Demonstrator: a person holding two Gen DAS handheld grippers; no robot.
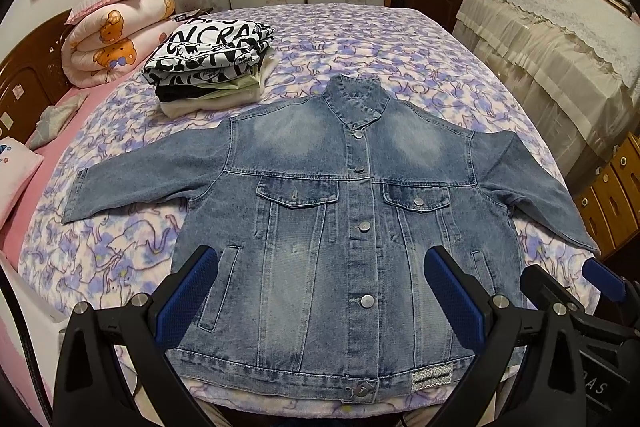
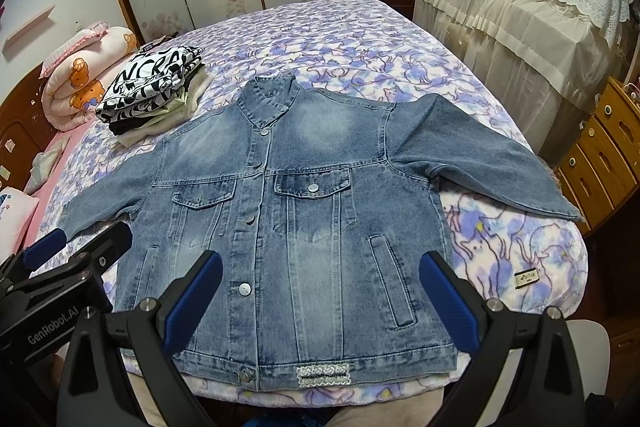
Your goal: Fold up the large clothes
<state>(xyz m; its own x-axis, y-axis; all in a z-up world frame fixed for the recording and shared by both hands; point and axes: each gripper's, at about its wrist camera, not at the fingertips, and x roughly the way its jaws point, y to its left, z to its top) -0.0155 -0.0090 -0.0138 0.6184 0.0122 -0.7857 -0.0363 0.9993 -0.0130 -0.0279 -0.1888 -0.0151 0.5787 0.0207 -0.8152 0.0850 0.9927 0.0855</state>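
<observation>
A blue denim jacket [image 1: 320, 219] lies flat and buttoned, front up, on the bed, with both sleeves spread out to the sides and its hem at the near edge. It also shows in the right wrist view [image 2: 304, 227]. My left gripper [image 1: 320, 291] is open and empty, held above the jacket's lower part. My right gripper [image 2: 320, 291] is open and empty too, above the lower right part of the jacket. It appears at the right edge of the left wrist view [image 1: 572, 287], and the left gripper appears at the left edge of the right wrist view [image 2: 76, 247].
The bed [image 1: 360, 39] has a purple floral cover. A stack of folded clothes [image 1: 208, 63] lies behind the jacket at the left, next to a rolled pink quilt [image 1: 112, 35]. A cloth-covered piece of furniture [image 2: 520, 7] and a wooden drawer unit [image 2: 600, 155] stand to the right.
</observation>
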